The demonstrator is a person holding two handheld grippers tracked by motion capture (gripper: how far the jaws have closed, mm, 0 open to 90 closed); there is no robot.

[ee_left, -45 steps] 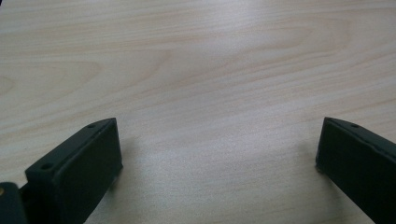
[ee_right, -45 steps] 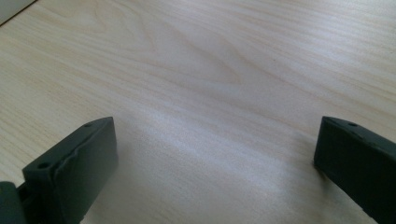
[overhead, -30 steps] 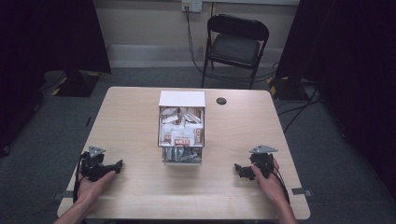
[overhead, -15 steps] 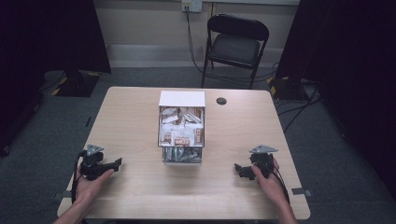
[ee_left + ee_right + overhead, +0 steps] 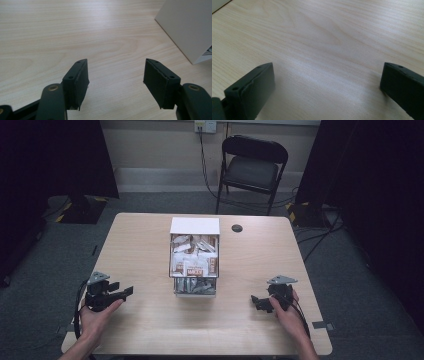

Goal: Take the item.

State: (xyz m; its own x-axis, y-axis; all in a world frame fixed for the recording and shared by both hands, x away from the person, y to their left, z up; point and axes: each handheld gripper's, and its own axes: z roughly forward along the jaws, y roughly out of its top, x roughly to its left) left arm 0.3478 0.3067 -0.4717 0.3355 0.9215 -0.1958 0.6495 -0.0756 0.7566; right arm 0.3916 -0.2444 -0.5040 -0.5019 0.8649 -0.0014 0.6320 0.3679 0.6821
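A white open box (image 5: 194,255) full of small packets stands mid-table, with a clear tray of packets at its near end. My left gripper (image 5: 125,292) rests low near the table's front left, pointing toward the box. Its jaws stand open with bare wood between them (image 5: 116,75), and the box's white wall (image 5: 186,27) shows at upper right. My right gripper (image 5: 256,301) sits near the front right, aimed left toward the box. It is open wide over bare tabletop (image 5: 327,77), nothing between its fingers (image 5: 252,86).
A round black cap (image 5: 237,228) sits in the table's far side right of the box. Beyond the wooden table (image 5: 135,250), a black folding chair (image 5: 252,167) stands by the wall. Cables run on the floor at right.
The left gripper has shifted slightly, turning a little more toward the box. The right gripper has stayed put.
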